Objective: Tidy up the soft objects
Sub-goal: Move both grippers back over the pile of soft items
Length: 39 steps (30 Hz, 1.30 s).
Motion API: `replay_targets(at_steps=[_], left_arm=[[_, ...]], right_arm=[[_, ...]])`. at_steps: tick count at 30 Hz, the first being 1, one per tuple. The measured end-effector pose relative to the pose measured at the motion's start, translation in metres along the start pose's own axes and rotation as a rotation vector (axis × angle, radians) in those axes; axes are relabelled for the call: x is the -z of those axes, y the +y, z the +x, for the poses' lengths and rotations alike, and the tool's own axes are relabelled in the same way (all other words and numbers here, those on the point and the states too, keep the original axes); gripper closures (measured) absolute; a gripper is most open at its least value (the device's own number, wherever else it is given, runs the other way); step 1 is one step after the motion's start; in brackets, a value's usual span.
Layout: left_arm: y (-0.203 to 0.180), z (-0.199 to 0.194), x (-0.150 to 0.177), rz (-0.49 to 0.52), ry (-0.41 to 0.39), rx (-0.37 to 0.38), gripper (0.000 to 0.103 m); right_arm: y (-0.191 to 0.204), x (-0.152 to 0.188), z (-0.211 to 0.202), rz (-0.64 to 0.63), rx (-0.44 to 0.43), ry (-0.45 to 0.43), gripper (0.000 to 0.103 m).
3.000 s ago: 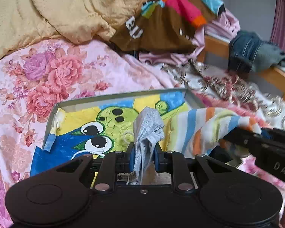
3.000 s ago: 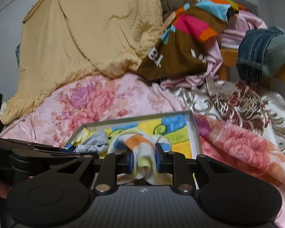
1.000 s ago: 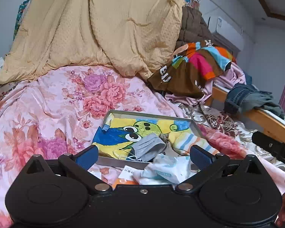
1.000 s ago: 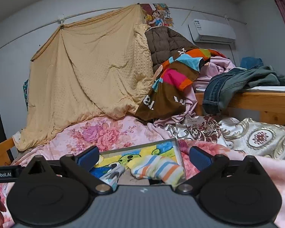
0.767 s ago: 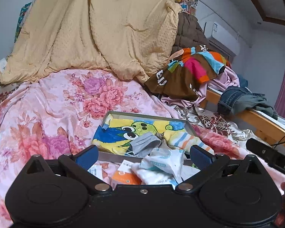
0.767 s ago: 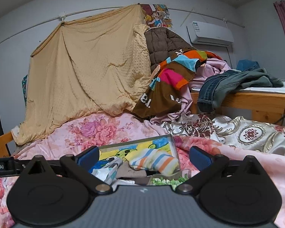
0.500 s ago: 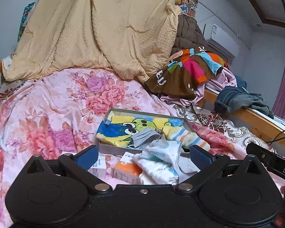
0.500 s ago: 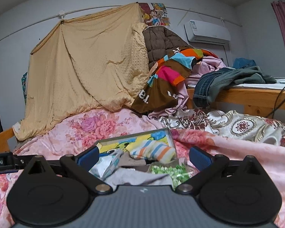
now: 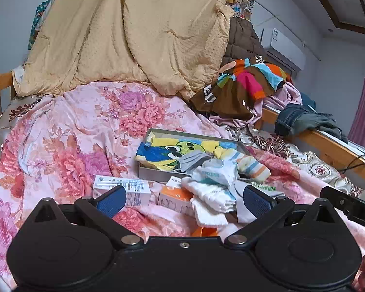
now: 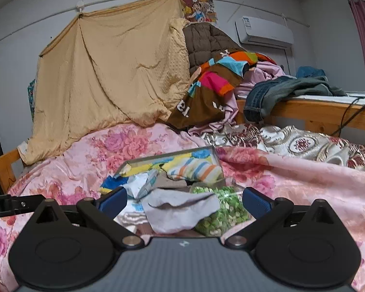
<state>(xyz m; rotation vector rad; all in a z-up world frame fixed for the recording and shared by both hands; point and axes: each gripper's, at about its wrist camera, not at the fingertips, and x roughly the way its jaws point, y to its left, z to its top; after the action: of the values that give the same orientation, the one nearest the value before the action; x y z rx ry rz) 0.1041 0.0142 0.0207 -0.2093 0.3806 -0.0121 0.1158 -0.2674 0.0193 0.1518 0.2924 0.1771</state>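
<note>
Both grippers, left (image 9: 182, 198) and right (image 10: 183, 199), hover empty with jaws apart over a box (image 9: 158, 173) on the bed (image 9: 68, 146); box labels (image 9: 133, 189) unreadable.

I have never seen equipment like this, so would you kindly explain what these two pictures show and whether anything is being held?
There is no robot here: a person holds one hand-held pair of tongs in each hand, and each has a wide-angle camera looking forward along its two blue-padded fingers. One picture comes from the left tongs, the other from the right tongs. Both stand wide open and hold nothing. Ahead is a bed with a pink floral quilt. On it lies a shallow box with a cartoon cloth, a grey face mask and a striped sock. In front of the box are white socks, small cartons and a bag of green bits.
</note>
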Motion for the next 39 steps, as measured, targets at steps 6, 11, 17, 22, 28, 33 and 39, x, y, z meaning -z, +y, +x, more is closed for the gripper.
replay_targets(at_steps=[6,11,17,22,28,33,39], left_arm=[[0.003,-0.001,0.013,0.028,0.013,0.003,0.001],[0.005,0.006,0.026,0.043,0.069,0.004,0.001],[0.004,0.014,0.035,0.081,0.15,0.005,0.001],[0.007,0.02,0.045,0.044,0.227,0.02,0.001],[0.005,0.027,0.052,0.046,0.271,0.029,0.001],[0.003,0.035,0.056,0.043,0.323,0.048,0.001],[0.003,0.044,0.06,0.038,0.372,0.063,0.001]], right_arm=[[0.0,0.008,-0.002,0.001,0.019,0.054,0.0],[0.002,0.012,0.003,-0.005,0.017,0.093,0.0],[0.006,0.016,0.009,-0.016,0.008,0.136,0.0],[0.008,0.021,0.018,-0.017,-0.004,0.189,0.0],[0.006,0.024,0.026,-0.001,-0.009,0.234,0.0],[0.009,0.028,0.034,-0.02,0.006,0.273,0.0],[0.008,0.033,0.053,-0.048,-0.02,0.361,0.0]])
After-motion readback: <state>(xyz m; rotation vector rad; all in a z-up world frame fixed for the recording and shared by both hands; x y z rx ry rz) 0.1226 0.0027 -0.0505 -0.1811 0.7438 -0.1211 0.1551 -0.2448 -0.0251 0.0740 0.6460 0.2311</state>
